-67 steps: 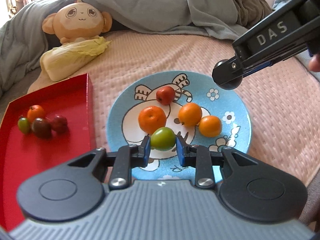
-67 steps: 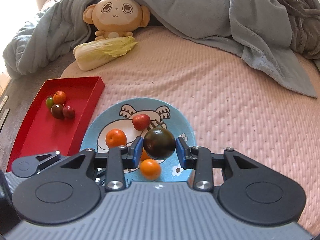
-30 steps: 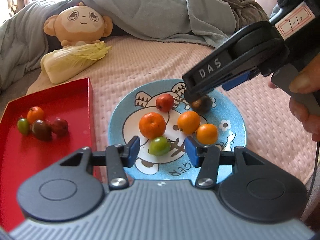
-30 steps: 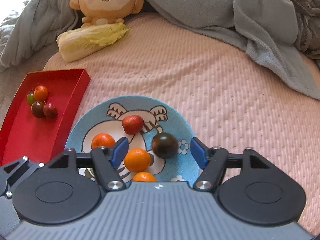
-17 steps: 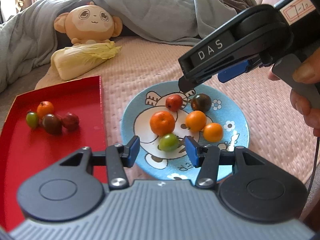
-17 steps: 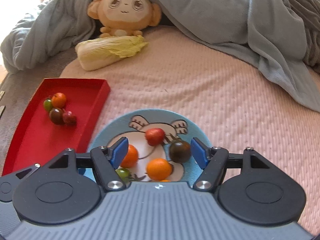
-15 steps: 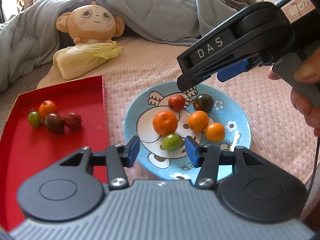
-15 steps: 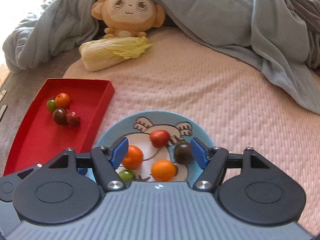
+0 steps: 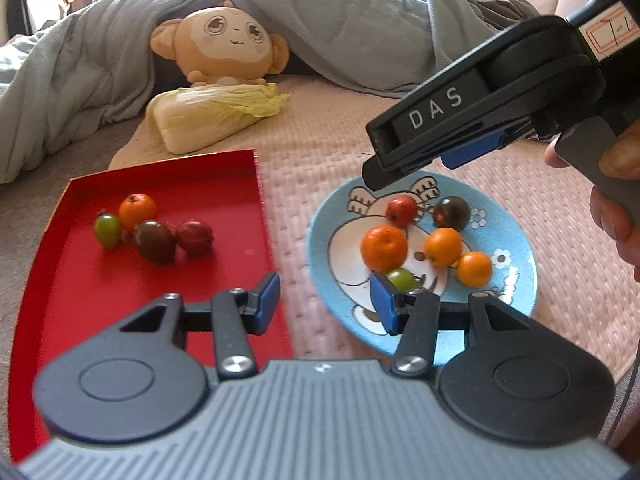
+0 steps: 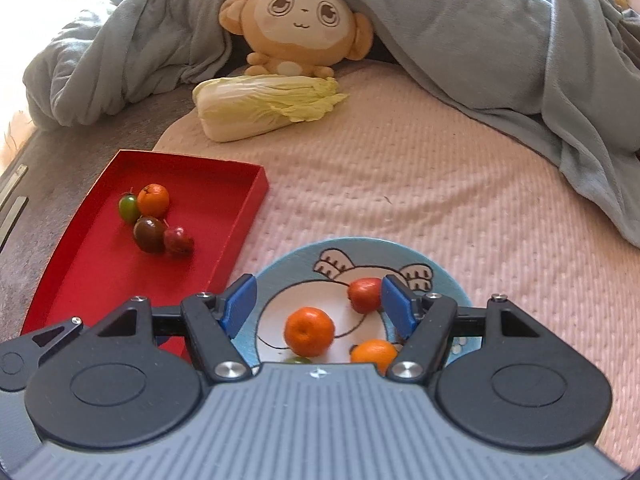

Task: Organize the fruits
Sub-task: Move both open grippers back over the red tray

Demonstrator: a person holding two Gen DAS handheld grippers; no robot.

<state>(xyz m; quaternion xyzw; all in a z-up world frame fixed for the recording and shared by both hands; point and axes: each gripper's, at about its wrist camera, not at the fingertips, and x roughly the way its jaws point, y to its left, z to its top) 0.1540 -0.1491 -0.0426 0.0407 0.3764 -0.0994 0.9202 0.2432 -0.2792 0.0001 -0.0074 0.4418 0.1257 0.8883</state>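
Black-armed left gripper [image 9: 324, 300] with blue-padded fingers [image 9: 267, 298], silver screws, ribbed grey housing; right gripper [image 10: 316, 306] lettered "DAS".

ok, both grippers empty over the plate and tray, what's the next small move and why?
Probably swing the left gripper over the red tray toward the green fruit. Its jaws are open and empty, four fruits sit in the tray, and six are already on the blue plate.

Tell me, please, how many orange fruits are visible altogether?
4: three orange fruits on the blue plate, at and; one in the red tray. None seems hidden.
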